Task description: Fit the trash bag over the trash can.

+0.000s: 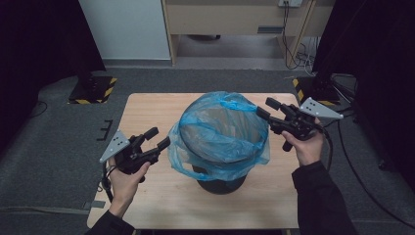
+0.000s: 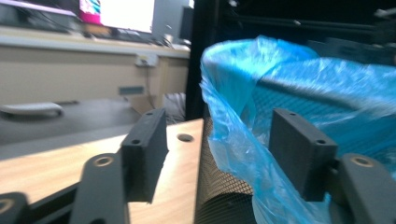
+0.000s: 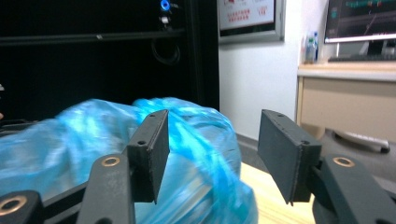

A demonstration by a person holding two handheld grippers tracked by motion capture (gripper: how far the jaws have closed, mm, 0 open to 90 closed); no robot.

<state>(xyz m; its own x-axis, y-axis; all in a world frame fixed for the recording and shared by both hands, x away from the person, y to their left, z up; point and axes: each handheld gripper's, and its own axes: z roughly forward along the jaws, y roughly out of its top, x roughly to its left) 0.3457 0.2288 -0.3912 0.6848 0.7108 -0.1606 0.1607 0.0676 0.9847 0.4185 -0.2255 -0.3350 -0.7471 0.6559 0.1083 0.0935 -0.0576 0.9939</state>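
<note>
left gripper (image 1: 157, 138): near-left of the table, jaws spread wide, nothing between them. One jaw tip sits just beside the bag's left fold; I can't tell if it touches.
left gripper close-up (image 2: 219, 154): looking along the jaws, the plastic edge and the mesh wall (image 2: 219, 186) lie in the gap, nearer the far-side jaw. No pinch made.
table (image 1: 147, 196): light wood, bare apart from the bin.
bin (image 1: 220, 181): black mesh wastebasket, upright, mid-table, between the two grippers. Only base and lower wall visible under the liner.
blue bag (image 1: 220, 142): thin plastic liner seated inside the bin, mouth turned out over the rim. Near and left sides hang down the wall; the far-right side is bunched up high and loose, not pulled down.
right gripper (image 1: 268, 108): far-right side, raised at rim height, jaws wide apart, holding nothing. Tips just beside the bunched top of the bag.
right gripper close-up (image 3: 212, 154): crumpled blue plastic sits low in the gap, closer to one jaw, not gripped.
step: judging from this, lining the bin; the bag is in and partly cuffed, and both grippers are lined up on opposite edges.
next: close each on a single layer of film at the rim, then pull outward and down evenly so the cuff seats. Thin film slips and tears, so grip gently, and don't tip the bin.
</note>
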